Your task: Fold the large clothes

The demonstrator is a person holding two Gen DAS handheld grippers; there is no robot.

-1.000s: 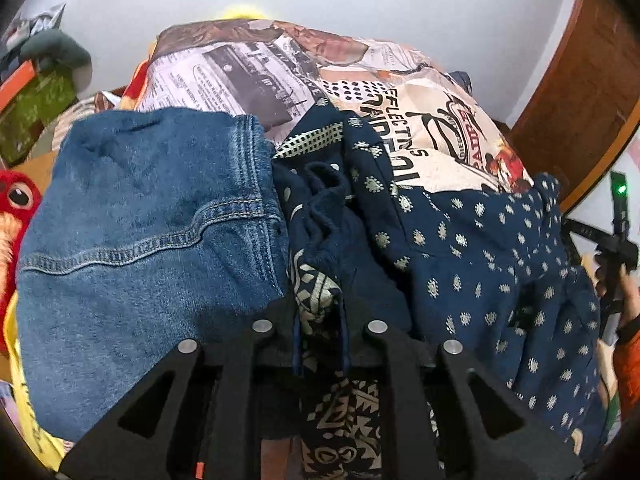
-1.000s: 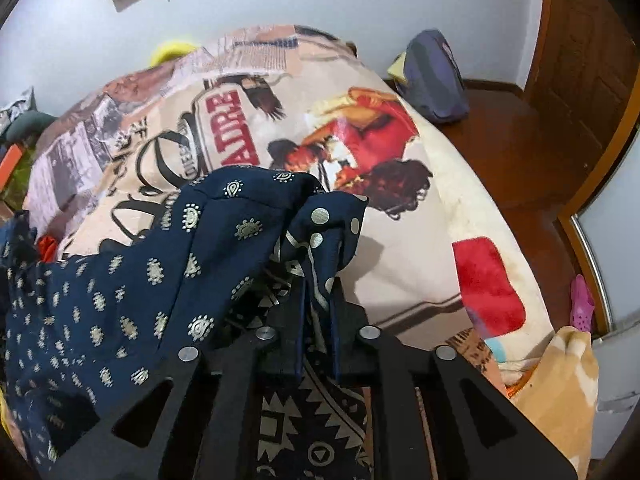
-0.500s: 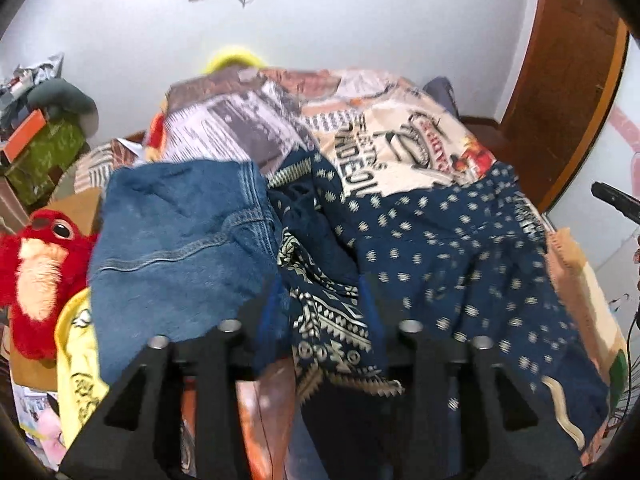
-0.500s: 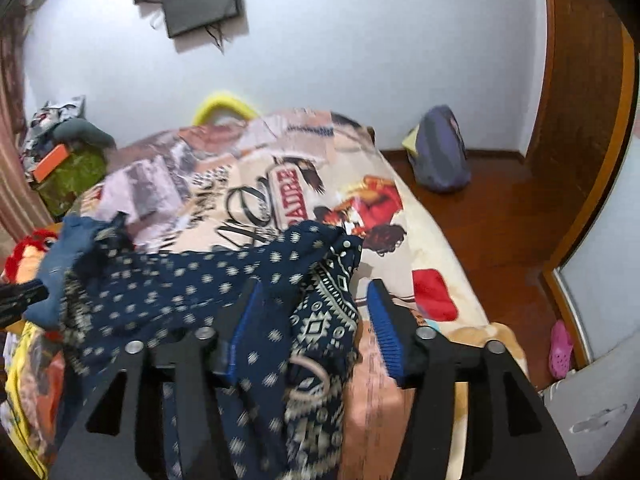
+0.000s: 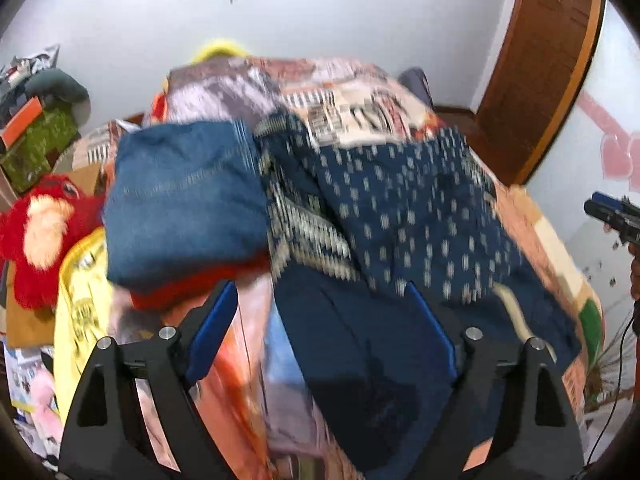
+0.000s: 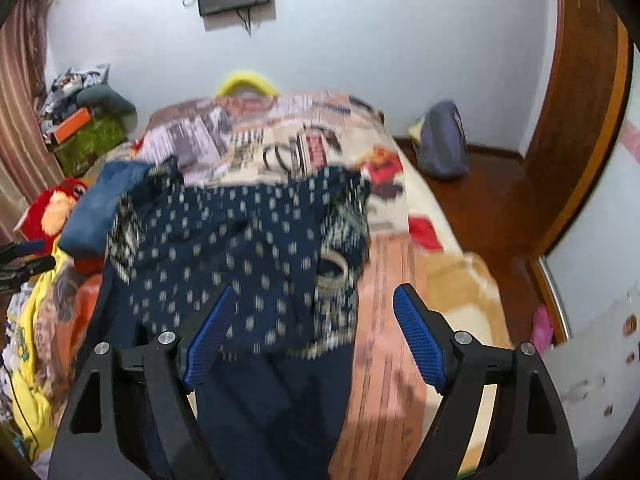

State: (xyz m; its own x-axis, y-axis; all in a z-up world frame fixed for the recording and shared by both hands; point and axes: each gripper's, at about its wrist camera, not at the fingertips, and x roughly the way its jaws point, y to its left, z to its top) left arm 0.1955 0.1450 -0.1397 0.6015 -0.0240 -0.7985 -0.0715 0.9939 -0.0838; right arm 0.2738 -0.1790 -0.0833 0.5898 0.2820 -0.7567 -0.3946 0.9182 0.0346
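Observation:
A dark blue garment with pale dots and a patterned border (image 5: 408, 216) (image 6: 224, 248) lies spread across the printed bedspread (image 5: 352, 92) (image 6: 248, 136), its upper part folded over the lower. My left gripper (image 5: 320, 320) hovers above its near left part, jaws opening, nothing between the blue pads (image 5: 212, 332). My right gripper (image 6: 316, 328) hangs over the garment's near right edge, jaws opening too, holding nothing. The right gripper's tip (image 5: 612, 216) shows at the far right of the left wrist view. The left one's tip (image 6: 24, 256) shows at the left edge of the right wrist view.
Folded blue jeans (image 5: 184, 196) sit on a red item left of the garment. A red plush toy (image 5: 44, 228), yellow cloth (image 5: 80, 300) and boxes crowd the bed's left side. A purple bag (image 6: 442, 144) stands on the wooden floor by a brown door (image 5: 536, 64).
Both grippers have let go of the patterned garment, spread their jaws wide and pulled back and up. The garment now lies on the bed, smaller in both views.

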